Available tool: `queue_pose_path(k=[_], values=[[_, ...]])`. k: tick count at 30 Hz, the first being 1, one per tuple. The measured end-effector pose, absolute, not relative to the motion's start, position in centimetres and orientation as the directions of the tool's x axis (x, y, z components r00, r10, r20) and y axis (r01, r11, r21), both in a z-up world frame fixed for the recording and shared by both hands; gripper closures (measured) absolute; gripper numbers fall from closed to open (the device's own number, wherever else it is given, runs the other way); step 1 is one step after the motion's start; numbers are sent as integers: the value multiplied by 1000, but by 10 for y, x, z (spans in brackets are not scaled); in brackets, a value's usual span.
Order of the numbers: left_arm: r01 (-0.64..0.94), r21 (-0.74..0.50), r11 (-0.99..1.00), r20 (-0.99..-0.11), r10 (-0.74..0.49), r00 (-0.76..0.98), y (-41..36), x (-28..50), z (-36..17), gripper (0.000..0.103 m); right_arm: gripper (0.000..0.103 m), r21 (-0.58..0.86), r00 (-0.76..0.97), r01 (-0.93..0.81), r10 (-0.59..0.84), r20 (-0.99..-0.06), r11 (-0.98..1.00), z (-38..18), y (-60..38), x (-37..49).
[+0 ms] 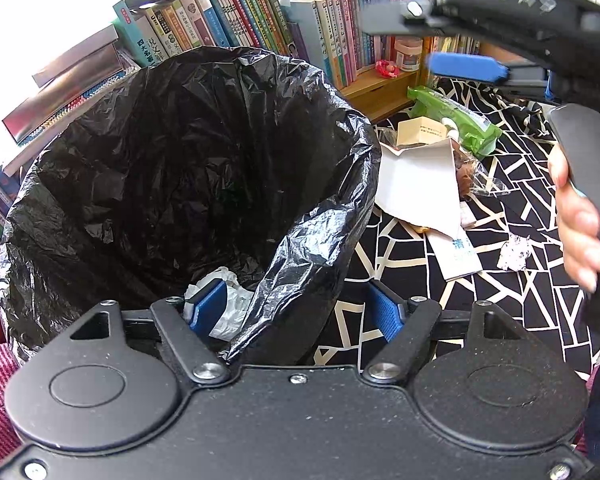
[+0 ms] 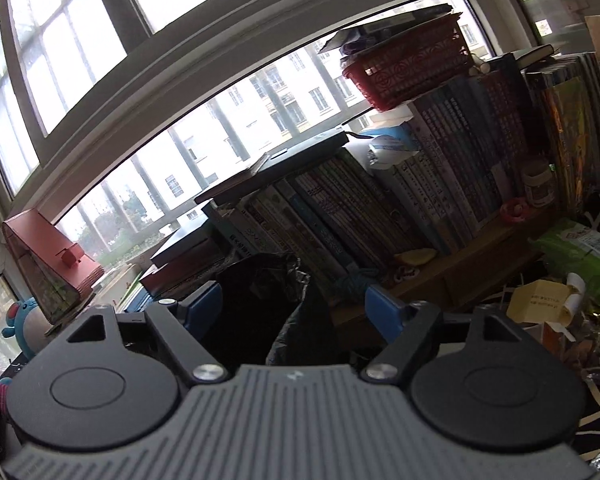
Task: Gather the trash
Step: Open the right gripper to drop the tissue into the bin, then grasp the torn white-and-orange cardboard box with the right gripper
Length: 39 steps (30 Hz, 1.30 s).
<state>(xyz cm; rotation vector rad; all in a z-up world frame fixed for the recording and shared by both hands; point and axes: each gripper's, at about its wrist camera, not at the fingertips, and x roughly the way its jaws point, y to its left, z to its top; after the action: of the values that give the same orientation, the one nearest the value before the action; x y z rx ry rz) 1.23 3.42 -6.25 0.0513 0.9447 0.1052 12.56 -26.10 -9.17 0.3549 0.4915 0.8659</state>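
A bin lined with a black trash bag (image 1: 180, 152) stands wide open in the left wrist view. My left gripper (image 1: 296, 308) is open and straddles the bag's near rim, one finger inside and one outside. Crumpled white trash (image 1: 232, 300) lies inside the bag by the inner finger. To the right lie a green packet (image 1: 456, 120), white paper (image 1: 416, 184), a tan card (image 1: 422, 132) and a foil ball (image 1: 514, 254). My right gripper (image 1: 432, 44) hovers open above them, held by a hand (image 1: 580, 232). In its own view the right gripper (image 2: 292, 304) holds nothing, with the bag (image 2: 260, 292) below it.
The trash lies on a black-and-white patterned cloth (image 1: 512, 304). A wooden shelf packed with books (image 1: 260, 20) runs behind the bin, topped by a red basket (image 2: 412, 68). Windows fill the background. A blue plush toy (image 2: 24, 324) sits at the left.
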Motion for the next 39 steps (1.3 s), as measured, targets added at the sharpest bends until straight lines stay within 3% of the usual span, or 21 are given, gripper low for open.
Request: queue_pose_path(k=[6, 11, 17, 26, 32, 39], values=[[-67, 89, 994, -806, 111, 581, 34, 12, -63, 25, 14, 371, 689, -441, 573, -444, 818, -114, -271, 147], [-65, 85, 994, -808, 107, 580, 33, 13, -63, 22, 14, 360, 665, -304, 467, -583, 882, -150, -276, 169], [-63, 76, 995, -810, 98, 578, 33, 13, -63, 22, 15, 344, 628, -216, 400, -667, 914, -190, -278, 186], [-65, 70, 995, -811, 95, 577, 35, 13, -63, 22, 59, 271, 584, -124, 291, -757, 954, -242, -270, 201], [-65, 71, 995, -811, 95, 577, 35, 13, -63, 22, 91, 295, 567, -46, 268, -779, 954, -253, -280, 205], [-63, 79, 995, -809, 101, 579, 35, 13, -63, 22, 96, 339, 668, -100, 316, -674, 935, -223, -280, 193]])
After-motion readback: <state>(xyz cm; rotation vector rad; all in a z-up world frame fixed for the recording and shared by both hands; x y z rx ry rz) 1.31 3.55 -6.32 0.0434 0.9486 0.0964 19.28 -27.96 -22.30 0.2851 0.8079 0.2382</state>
